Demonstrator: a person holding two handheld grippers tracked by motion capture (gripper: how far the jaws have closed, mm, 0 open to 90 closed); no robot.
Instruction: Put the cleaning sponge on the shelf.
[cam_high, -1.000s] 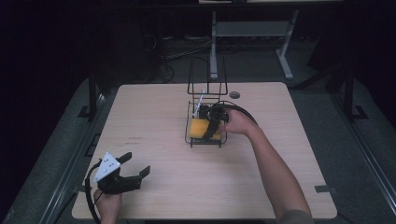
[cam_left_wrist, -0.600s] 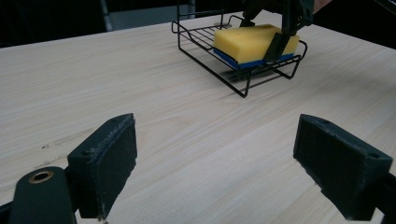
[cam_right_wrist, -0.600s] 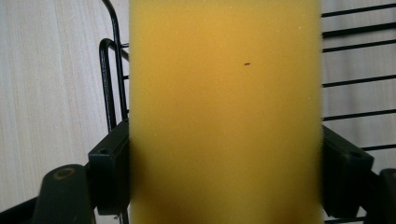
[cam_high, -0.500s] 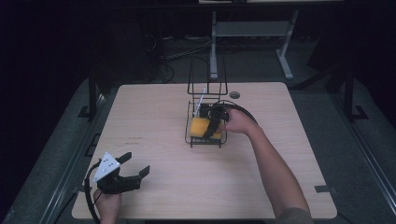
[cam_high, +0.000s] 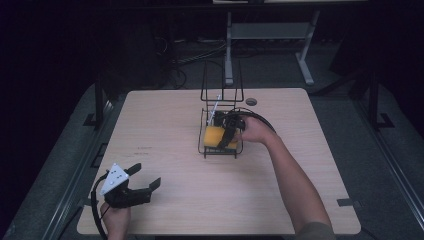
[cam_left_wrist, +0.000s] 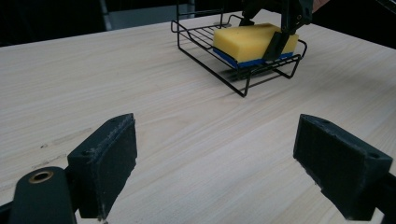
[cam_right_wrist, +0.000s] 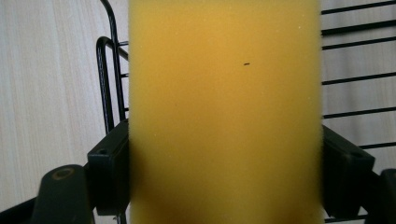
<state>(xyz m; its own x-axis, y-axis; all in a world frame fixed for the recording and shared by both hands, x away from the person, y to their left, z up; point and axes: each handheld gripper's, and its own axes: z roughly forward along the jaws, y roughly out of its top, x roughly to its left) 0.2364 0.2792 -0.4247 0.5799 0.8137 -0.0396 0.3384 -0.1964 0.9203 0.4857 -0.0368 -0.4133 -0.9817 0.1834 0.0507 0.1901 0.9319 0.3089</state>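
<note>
A yellow sponge with a blue underside lies flat in a black wire rack at the middle of the table. My right gripper reaches into the rack from the right. In the right gripper view its jaws press both sides of the sponge, the rack's wires beneath. From the left gripper view the sponge and rack stand far off, one black finger of the right gripper on the sponge's near side. My left gripper hovers open at the table's front left, nothing between its jaws.
The rack has a tall wire loop at its far end, and a pale thin stick leans there. A small round disc lies near the table's far edge. Bare wood spreads between the two grippers.
</note>
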